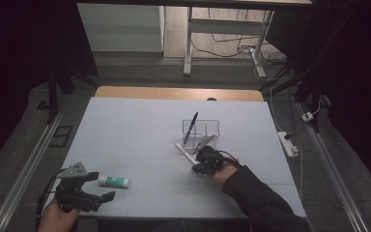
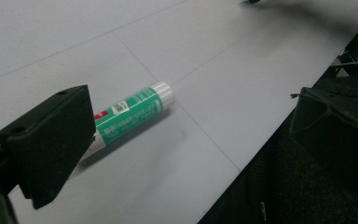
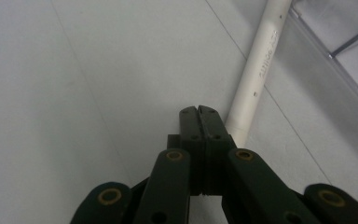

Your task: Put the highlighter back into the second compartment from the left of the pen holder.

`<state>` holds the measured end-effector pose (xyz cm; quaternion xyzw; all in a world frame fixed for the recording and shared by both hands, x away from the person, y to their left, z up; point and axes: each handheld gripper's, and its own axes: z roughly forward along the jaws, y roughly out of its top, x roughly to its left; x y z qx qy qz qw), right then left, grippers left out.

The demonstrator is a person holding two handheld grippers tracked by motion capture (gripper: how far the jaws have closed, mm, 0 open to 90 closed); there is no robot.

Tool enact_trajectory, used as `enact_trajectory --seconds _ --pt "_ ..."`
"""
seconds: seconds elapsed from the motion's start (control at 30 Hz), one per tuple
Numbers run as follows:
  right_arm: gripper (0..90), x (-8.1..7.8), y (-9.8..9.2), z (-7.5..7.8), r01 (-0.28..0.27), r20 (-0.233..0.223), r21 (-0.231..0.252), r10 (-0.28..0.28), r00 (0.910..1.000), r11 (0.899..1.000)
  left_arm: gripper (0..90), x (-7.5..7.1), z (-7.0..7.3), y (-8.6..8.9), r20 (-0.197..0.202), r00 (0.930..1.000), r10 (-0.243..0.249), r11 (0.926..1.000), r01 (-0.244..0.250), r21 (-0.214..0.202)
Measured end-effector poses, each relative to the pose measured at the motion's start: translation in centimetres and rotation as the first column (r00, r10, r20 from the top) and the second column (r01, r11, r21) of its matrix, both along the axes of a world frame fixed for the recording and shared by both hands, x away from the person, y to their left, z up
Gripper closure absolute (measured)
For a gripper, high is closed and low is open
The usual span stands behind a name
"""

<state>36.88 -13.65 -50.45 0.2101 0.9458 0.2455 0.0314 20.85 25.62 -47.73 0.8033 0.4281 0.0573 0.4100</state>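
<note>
Pale grey board covers the tabletop, with dark floor on either side. Near the front left corner, the left gripper hovers with its jaws spread wide, holding nothing. Just beside it lies a green-and-white cylindrical glue stick, on its side, white cap pointing away from the jaws. Right of centre, the right gripper has its jaws pressed together and empty; a white plastic pen with faint grey lettering lies flat just beside its tip, next to a clear plastic organiser box holding a dark blue pen.
</note>
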Motion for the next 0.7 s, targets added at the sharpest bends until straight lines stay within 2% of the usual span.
enact_trajectory --seconds 0.13,0.23,0.33,0.53,0.63,0.7 --pt "75.7 -0.2 0.2 1.2 0.009 0.025 0.045 -0.01 0.9996 0.999 0.6 0.0 0.0 0.0 0.0 1.0 0.001 1.0 -0.001 0.001" --pt "59.3 0.2 0.4 1.7 0.059 0.043 0.07 -0.062 0.9971 0.996 0.5 0.0 0.0 0.0 -0.001 1.0 0.001 1.0 -0.001 0.001" --pt "42.1 0.9 0.7 1.4 0.12 0.017 0.088 -0.122 0.9923 0.989 0.5 0.0 0.0 0.0 -0.001 1.0 0.001 1.0 -0.001 0.003" --pt "17.8 2.1 1.7 0.0 0.169 -0.029 0.049 -0.167 0.9855 0.984 0.6 0.0 0.0 0.0 -0.002 1.0 0.0 1.0 0.0 0.003" --pt "9.7 2.2 2.3 -0.6 0.182 -0.041 0.023 -0.181 0.9826 0.983 0.6 0.0 0.0 -0.1 -0.004 1.0 -0.002 1.0 0.002 0.004" --pt "7.4 2.3 2.7 -0.9 0.186 -0.045 0.012 -0.186 0.9816 0.982 0.6 0.0 0.0 -0.1 -0.003 1.0 -0.003 1.0 0.003 0.006"
